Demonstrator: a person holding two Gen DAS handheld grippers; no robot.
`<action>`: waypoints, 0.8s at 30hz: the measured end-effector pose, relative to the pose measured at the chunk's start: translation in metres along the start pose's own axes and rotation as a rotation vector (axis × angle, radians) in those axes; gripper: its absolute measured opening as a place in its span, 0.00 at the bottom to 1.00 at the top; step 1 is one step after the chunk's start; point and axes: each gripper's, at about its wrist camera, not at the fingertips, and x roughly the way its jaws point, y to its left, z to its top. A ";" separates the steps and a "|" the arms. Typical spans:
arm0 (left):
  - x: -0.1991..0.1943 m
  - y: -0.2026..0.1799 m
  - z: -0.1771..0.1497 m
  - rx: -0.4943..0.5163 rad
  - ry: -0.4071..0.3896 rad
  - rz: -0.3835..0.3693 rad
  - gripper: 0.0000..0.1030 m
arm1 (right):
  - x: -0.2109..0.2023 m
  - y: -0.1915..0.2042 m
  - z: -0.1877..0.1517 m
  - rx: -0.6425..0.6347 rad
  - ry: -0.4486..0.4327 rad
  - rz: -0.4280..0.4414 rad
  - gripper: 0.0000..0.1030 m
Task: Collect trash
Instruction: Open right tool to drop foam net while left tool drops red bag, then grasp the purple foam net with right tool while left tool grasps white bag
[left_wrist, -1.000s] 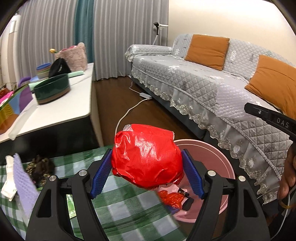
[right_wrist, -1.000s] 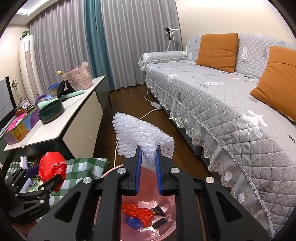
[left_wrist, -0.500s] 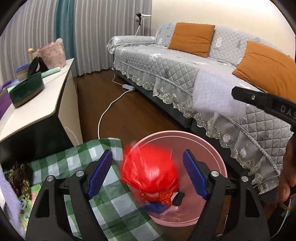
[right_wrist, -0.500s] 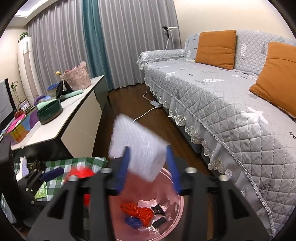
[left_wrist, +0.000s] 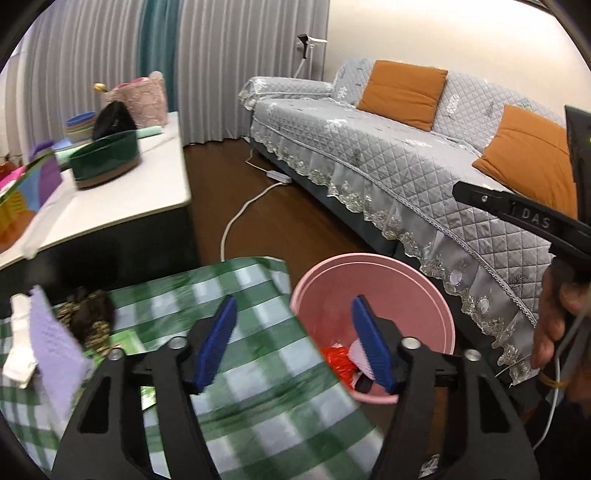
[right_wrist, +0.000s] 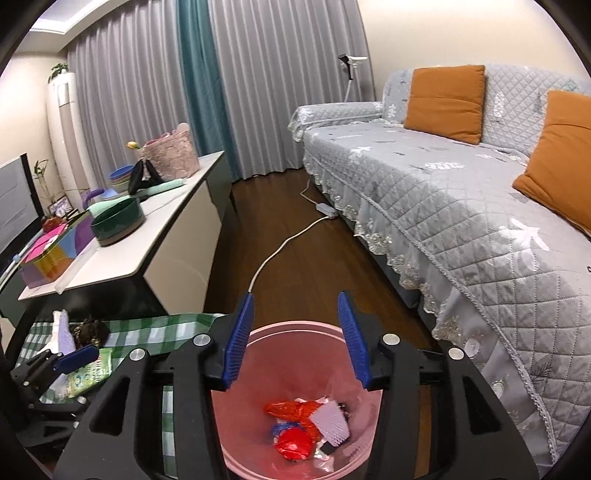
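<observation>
Two pieces just dropped — the red bag (right_wrist: 293, 445) and the white bubble wrap (right_wrist: 330, 421) lie at the bottom of the pink bin (right_wrist: 295, 328), straight below our right gripper (right_wrist: 295, 338), whose jaws stand half open and empty. Left gripper (left_wrist: 293, 345) holds nothing either; its jaws have just been closing in a little, though a wide gap remains. The bin rim sits at its right jaw, the green checked cloth (left_wrist: 258, 295) under its left.

Remaining trash lies left of the left jaws: lilac mesh sheet (left_wrist: 51, 343), dark crumpled wad (left_wrist: 88, 314), green packet (right_wrist: 90, 371). For the next pick we'd swing left, staying low over the cloth. Beyond both jaws the floor is clear apart from a white cable (right_wrist: 288, 240); sofa skirt (left_wrist: 461, 280) close to the right, cabinet (left_wrist: 122, 206) edge ahead-left.
</observation>
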 end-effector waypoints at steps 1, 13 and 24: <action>-0.005 0.004 -0.001 -0.004 -0.003 0.005 0.55 | -0.001 0.006 -0.001 -0.003 0.002 0.012 0.47; -0.092 0.118 -0.034 -0.113 -0.055 0.178 0.41 | -0.014 0.099 -0.012 -0.072 -0.015 0.249 0.47; -0.106 0.215 -0.077 -0.371 -0.079 0.324 0.38 | 0.014 0.186 -0.043 -0.137 0.058 0.450 0.38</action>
